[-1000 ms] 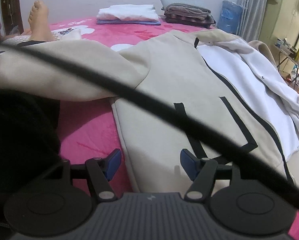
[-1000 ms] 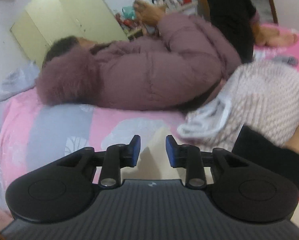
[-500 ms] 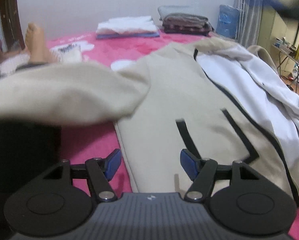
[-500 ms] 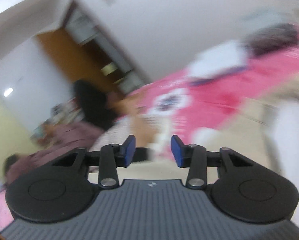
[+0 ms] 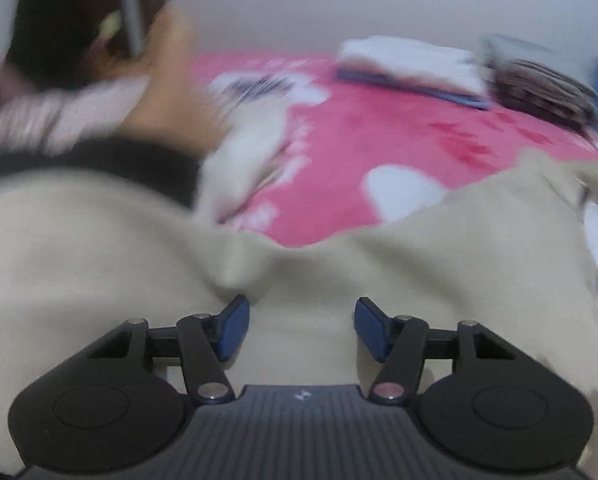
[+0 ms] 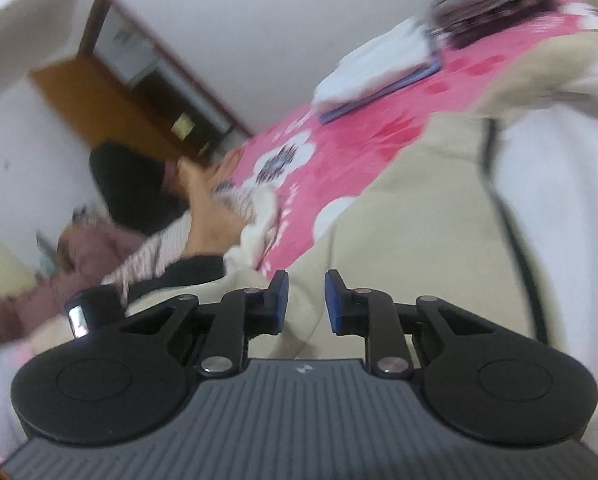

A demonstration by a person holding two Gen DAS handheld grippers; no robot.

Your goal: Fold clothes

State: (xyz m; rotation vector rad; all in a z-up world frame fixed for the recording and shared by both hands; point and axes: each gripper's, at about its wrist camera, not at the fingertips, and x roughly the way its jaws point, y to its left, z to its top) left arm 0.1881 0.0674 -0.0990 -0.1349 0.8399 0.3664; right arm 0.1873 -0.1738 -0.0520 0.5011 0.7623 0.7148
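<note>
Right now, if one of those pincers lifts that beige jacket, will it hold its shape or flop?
Probably flop: the beige jacket already lies in soft bumps and folds near the left gripper. It looks thick, so likely somewhat weighty. Its black-trimmed front would likely drape rather than stay flat.

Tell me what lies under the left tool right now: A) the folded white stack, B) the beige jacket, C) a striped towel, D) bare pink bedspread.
B: in the left wrist view the left tool, jaws closing, sits over the beige jacket, whose cloth fills the gap between its fingers.
</note>
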